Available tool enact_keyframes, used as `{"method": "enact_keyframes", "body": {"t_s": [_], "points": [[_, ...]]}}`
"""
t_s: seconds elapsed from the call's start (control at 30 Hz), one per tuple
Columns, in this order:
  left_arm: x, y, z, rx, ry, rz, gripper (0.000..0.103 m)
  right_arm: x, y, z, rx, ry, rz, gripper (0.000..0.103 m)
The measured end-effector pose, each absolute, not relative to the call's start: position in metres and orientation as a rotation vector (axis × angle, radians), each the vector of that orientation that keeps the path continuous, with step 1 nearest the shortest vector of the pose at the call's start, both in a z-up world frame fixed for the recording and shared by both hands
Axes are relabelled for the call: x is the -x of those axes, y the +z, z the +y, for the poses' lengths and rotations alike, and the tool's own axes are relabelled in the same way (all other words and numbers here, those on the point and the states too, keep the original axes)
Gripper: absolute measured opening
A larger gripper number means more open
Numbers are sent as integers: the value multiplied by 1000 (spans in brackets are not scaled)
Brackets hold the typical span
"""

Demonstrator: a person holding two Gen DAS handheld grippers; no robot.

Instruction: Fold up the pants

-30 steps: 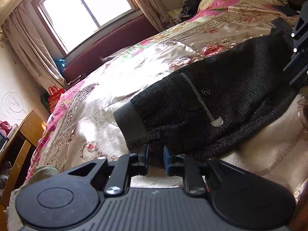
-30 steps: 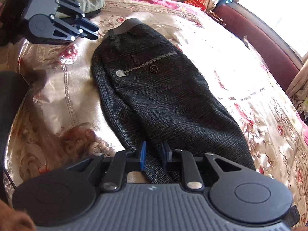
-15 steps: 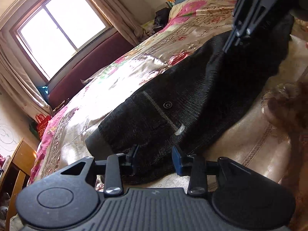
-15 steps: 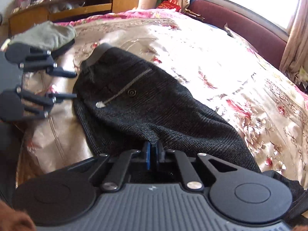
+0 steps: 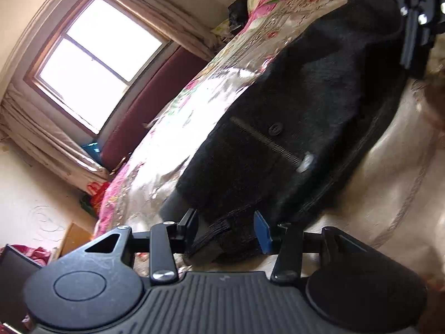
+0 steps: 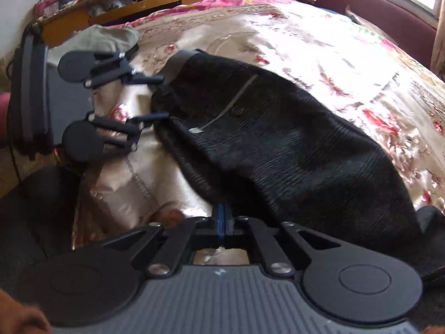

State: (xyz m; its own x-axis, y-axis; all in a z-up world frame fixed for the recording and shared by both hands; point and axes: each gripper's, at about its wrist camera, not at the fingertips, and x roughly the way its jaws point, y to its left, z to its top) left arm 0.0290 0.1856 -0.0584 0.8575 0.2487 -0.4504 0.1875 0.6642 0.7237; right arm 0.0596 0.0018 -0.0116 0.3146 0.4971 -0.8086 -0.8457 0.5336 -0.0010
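Left gripper (image 5: pixel 226 229): lower centre of the left wrist view, jaws parted and just been opening; the waist end of the pants (image 5: pixel 300 128) lies between the fingers, pads not pressing the cloth. Same gripper (image 6: pixel 160 97) also appears at centre left of the right wrist view, its two fingers either side of the waist edge.

Right gripper (image 6: pixel 222 220): lower centre of the right wrist view, jaws clenched and just been closing, pinching a fold of the pants (image 6: pixel 278 144) along their near edge. Same gripper (image 5: pixel 411 19) shows at the upper right corner of the left wrist view, over the far part of the garment.

Pants: dark, textured weave, lying lengthwise on the bedspread (image 6: pixel 319 44). Grey waistband (image 6: pixel 178 62) at upper centre left of the right wrist view; back pocket with pale trim and a button (image 5: pixel 274 130) at centre of the left wrist view.

Bedspread: satin, cream with pink and red flowers.

Window (image 5: pixel 97 61): upper left of the left wrist view, bright, curtained.

Wooden shelf unit (image 6: pixel 133 0): top left of the right wrist view, cluttered.

Grey-green cloth (image 6: pixel 108 39): bundled at the bed's upper left edge, right wrist view.
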Motion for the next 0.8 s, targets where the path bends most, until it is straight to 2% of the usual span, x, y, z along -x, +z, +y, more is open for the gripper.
{"method": "enact_keyframes", "body": {"t_s": [0.23, 0.3, 0.37, 0.4, 0.57, 0.6, 0.67, 0.73, 0.8], "points": [[-34, -38, 216, -679, 62, 603, 60, -47, -3, 25, 567, 981, 692, 6], [-37, -37, 220, -634, 60, 619, 60, -44, -4, 40, 613, 1009, 649, 12], [-41, -39, 223, -622, 65, 633, 64, -40, -9, 54, 669, 1027, 606, 26], [-42, -40, 224, -610, 61, 640, 64, -40, -13, 62, 691, 1037, 584, 27], [-47, -45, 223, -567, 30, 661, 68, -38, -31, 94, 747, 1050, 549, 28], [-49, -45, 223, -559, 24, 673, 66, -38, -34, 99, 749, 1049, 549, 28], [-52, -41, 225, -527, -6, 682, 44, -41, -38, 108, 740, 1042, 554, 28], [-56, -37, 227, -509, 5, 687, 27, -45, -40, 116, 721, 1024, 553, 25], [-59, -34, 233, -498, 23, 690, 27, -54, -40, 118, 671, 1012, 596, 25]]}}
